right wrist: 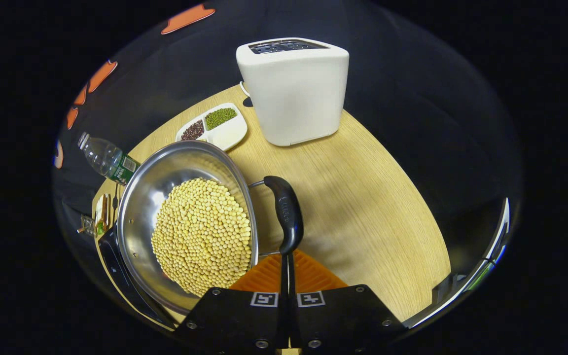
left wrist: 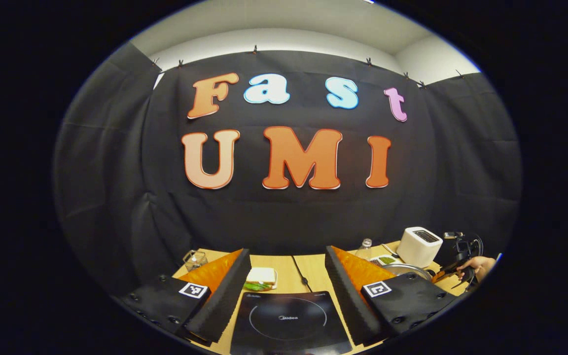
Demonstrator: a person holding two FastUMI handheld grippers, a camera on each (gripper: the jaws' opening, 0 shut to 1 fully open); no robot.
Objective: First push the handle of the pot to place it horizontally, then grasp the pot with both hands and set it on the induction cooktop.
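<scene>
My right tool [right wrist: 286, 266] is closed, its fingers meeting just below the pot's handle [right wrist: 286, 212] — whether they touch it, I cannot tell. The pot [right wrist: 138, 207], full of beans [right wrist: 200, 236], sits on the surface [right wrist: 363, 207] near the toaster [right wrist: 294, 88]. My left tool [left wrist: 289, 276] gapes open above the cooktop [left wrist: 288, 320] — the pot to its right.

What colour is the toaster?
The toaster is white, with dark slots on top. It shows best in the right gripper view, standing behind the pot.

Light wooden table [right wrist: 363, 197], toaster [right wrist: 294, 91] by far edge, divided dish [right wrist: 215, 127], bottle [right wrist: 108, 159], pot [right wrist: 185, 217], induction cooktop [left wrist: 289, 320] at near edge, sandwich [left wrist: 261, 278]
</scene>
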